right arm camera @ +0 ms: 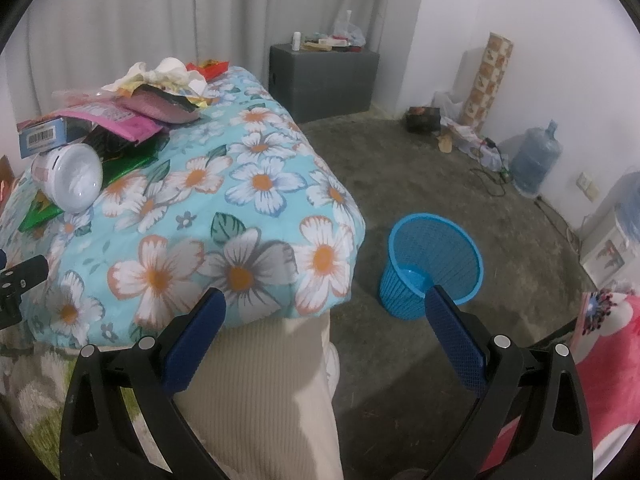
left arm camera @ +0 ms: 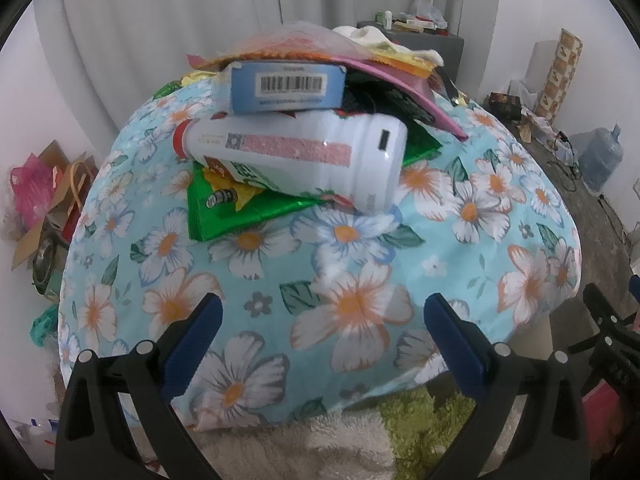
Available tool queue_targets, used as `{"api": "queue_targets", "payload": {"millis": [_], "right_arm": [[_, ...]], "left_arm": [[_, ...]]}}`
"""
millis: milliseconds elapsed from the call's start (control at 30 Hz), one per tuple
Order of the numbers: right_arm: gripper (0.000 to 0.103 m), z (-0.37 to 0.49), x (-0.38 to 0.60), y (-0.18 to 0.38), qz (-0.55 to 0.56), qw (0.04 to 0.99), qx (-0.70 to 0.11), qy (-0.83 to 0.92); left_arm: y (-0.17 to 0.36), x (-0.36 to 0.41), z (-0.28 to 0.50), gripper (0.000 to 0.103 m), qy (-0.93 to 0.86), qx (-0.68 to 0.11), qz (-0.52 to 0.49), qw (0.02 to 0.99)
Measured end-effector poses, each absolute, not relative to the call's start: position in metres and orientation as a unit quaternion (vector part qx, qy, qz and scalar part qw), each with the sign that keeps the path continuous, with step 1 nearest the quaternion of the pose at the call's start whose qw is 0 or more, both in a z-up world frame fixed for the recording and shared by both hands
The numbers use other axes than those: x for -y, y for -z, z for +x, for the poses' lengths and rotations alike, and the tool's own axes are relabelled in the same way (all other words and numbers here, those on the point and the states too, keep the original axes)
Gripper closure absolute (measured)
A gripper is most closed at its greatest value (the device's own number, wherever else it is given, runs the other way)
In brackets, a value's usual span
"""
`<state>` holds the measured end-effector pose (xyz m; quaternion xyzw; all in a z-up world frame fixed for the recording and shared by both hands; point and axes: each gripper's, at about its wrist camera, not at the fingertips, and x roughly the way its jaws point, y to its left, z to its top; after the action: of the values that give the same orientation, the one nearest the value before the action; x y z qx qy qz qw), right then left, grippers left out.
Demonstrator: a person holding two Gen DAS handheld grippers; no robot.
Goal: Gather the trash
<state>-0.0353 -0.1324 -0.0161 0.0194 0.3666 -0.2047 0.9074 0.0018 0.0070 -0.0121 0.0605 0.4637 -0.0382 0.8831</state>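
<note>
A heap of trash lies on a flowered blue quilt [left arm camera: 344,264]: a white plastic bottle [left arm camera: 296,156] on its side, a blue barcoded box [left arm camera: 286,86] above it, a green foil wrapper [left arm camera: 240,212] beneath, and pink and orange wrappers [left arm camera: 384,68] behind. My left gripper [left arm camera: 320,320] is open over the quilt, short of the bottle, nothing between its fingers. The same bottle [right arm camera: 72,178] and box [right arm camera: 42,138] appear far left in the right wrist view. My right gripper [right arm camera: 324,314] is open and empty by the quilt's corner. A blue mesh waste basket [right arm camera: 434,262] stands on the floor to its right.
A grey box [right arm camera: 324,76] with small items stands at the back wall. A water jug [right arm camera: 534,160], cables and a patterned roll [right arm camera: 486,80] line the right wall. Cardboard and bags [left arm camera: 44,200] pile up left of the quilt. A beige ribbed cloth [right arm camera: 260,392] hangs below the quilt.
</note>
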Motion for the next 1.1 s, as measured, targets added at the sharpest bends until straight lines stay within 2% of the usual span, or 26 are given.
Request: {"api": "queue_targets", "payload": {"millis": [333,567,733,867,967,1100], "right_arm": [[0.008,-0.007,0.119,-0.032,0.030,0.940,-0.295,0.169],[0.008,0.026,0.138,-0.064,0.057,0.957,-0.256,0.127],[0.008,0.055,0.150,-0.096,0.065,0.965,-0.230,0.109],[0.008,0.099,0.168,-0.115,0.098,0.968,-0.225,0.059],[0.008,0.144,0.189,-0.119,0.154,0.957,-0.244,0.015],[0.011,0.233,0.227,-0.100,0.293,0.902,-0.306,-0.079]], "left_arm": [[-0.046,-0.018,0.018,0.004,0.064,-0.379,0.033,0.923],[-0.101,-0.027,0.065,0.004,0.162,-0.367,-0.007,0.916],[-0.131,-0.041,0.128,0.004,0.236,-0.384,-0.063,0.890],[-0.134,-0.046,0.199,0.004,0.249,-0.435,-0.106,0.859],[-0.128,-0.038,0.246,0.004,0.249,-0.460,-0.109,0.845],[-0.094,-0.013,0.314,0.004,0.247,-0.543,-0.074,0.799]]}}
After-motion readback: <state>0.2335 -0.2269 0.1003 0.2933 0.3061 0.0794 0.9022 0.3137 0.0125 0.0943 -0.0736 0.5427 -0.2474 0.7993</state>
